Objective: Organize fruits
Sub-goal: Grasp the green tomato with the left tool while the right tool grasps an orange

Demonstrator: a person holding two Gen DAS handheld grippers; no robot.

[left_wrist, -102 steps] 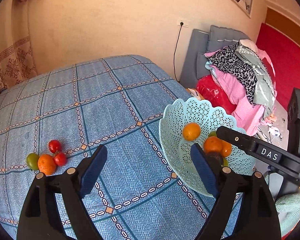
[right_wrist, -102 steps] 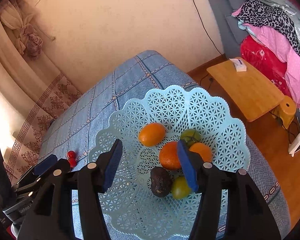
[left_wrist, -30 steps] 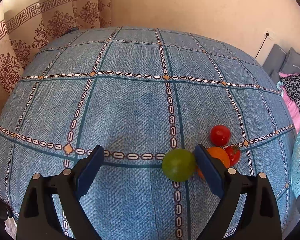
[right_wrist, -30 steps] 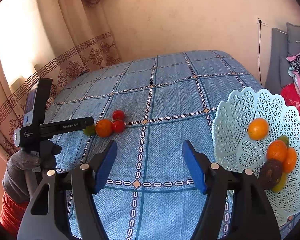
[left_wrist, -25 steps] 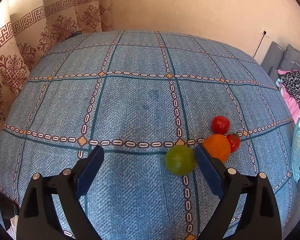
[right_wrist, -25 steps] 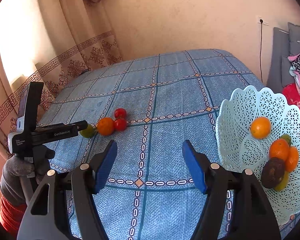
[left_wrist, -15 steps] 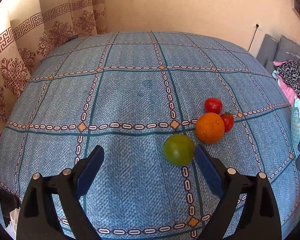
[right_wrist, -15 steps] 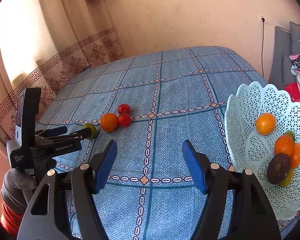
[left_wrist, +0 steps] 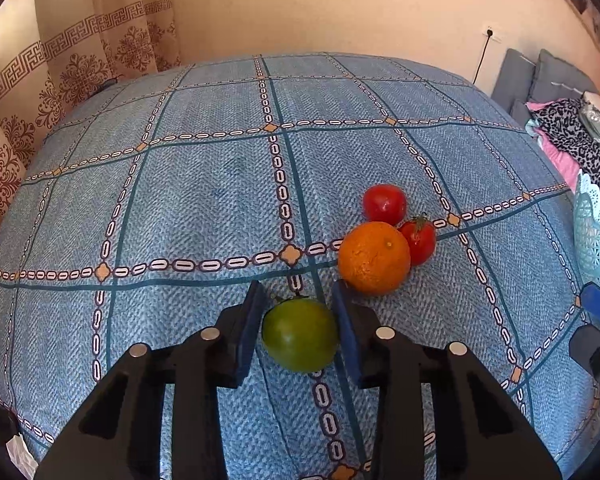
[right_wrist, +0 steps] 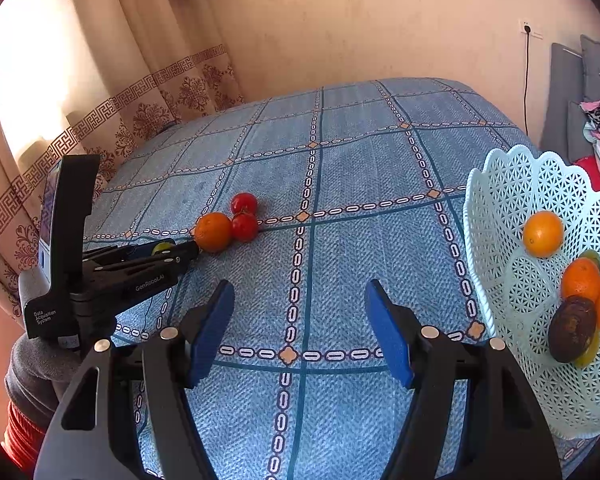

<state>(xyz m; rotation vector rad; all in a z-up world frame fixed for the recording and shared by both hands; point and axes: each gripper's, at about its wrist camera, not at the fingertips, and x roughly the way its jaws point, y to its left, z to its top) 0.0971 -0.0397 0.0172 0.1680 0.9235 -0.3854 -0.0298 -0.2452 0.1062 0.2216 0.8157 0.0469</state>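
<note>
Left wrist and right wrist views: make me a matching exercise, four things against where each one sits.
Things:
1. green fruit
2. orange
3. dark brown fruit
4. right hand-held gripper

Places or states:
A. in the pale blue basket
B. open over bare tablecloth
C. between the pads of the left hand-held gripper
D. on the cloth, touching a red tomato

Pairs: 1-C, 2-D, 3-A, 4-B
</note>
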